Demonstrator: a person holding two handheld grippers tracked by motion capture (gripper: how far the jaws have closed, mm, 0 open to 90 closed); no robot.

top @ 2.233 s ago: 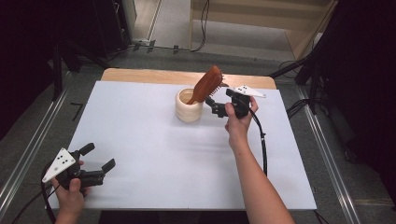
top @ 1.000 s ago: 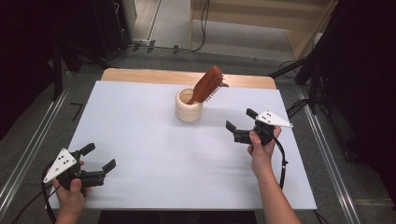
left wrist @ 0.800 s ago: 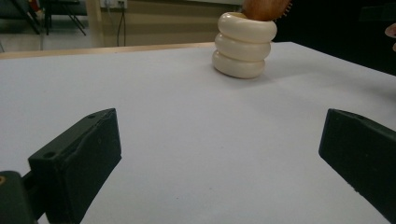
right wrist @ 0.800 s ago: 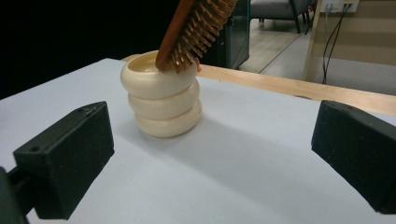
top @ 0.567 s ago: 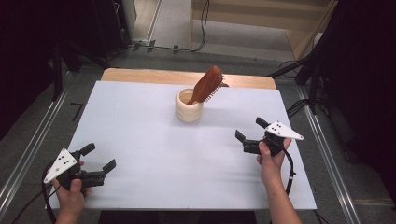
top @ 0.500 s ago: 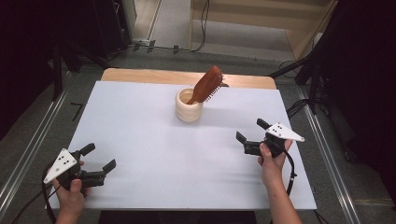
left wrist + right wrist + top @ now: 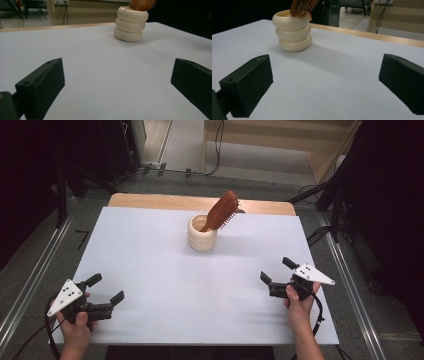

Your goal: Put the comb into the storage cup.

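Observation:
A cream ribbed cup (image 7: 202, 233) stands upright at the back middle of the white table (image 7: 150, 255). A brown wooden hairbrush (image 7: 221, 210) leans out of it toward the right, bristles down. The cup (image 7: 131, 23) and the brush (image 7: 141, 4) show ahead in the left gripper view, and the cup (image 7: 292, 30) and the brush (image 7: 302, 6) again in the right gripper view. My left gripper (image 7: 105, 289) rests open near the front left corner. My right gripper (image 7: 276, 270) is open at the front right, well away from the cup. Neither holds anything.
A strip of wooden tabletop (image 7: 165, 201) shows behind the white sheet. Metal rails (image 7: 30, 280) run along both sides of the table. Cables (image 7: 320, 232) lie on the floor at the right. A wide bare stretch of table lies between the grippers.
My right gripper has let go of the brush at the cup and drawn back to the front right of the table. The brush stays leaning in the cup. The left gripper has not moved.

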